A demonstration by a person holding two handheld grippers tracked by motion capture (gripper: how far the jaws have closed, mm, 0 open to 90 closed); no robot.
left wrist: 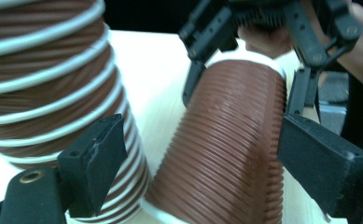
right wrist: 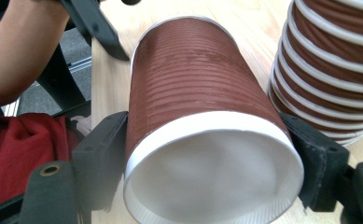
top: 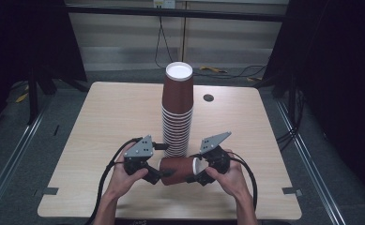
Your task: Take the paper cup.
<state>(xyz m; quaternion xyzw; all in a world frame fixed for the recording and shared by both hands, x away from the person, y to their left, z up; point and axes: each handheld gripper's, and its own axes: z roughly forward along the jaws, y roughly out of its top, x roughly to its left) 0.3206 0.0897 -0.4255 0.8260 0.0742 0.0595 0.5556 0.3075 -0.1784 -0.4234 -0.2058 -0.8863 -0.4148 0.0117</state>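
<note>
Brown ribbed paper cup lies sideways between my hands, just before the tall cup stack on the wooden table. My right gripper clamps its rim; my left gripper straddles its base, jaws spread.

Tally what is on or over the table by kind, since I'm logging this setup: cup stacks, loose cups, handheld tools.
Cup stacks: 1, the upside-down brown stack standing mid-table.
Loose cups: 1, a brown cup on its side between both tools.
Handheld tools: 2, the left tool and the right tool.
Total: 4
</note>
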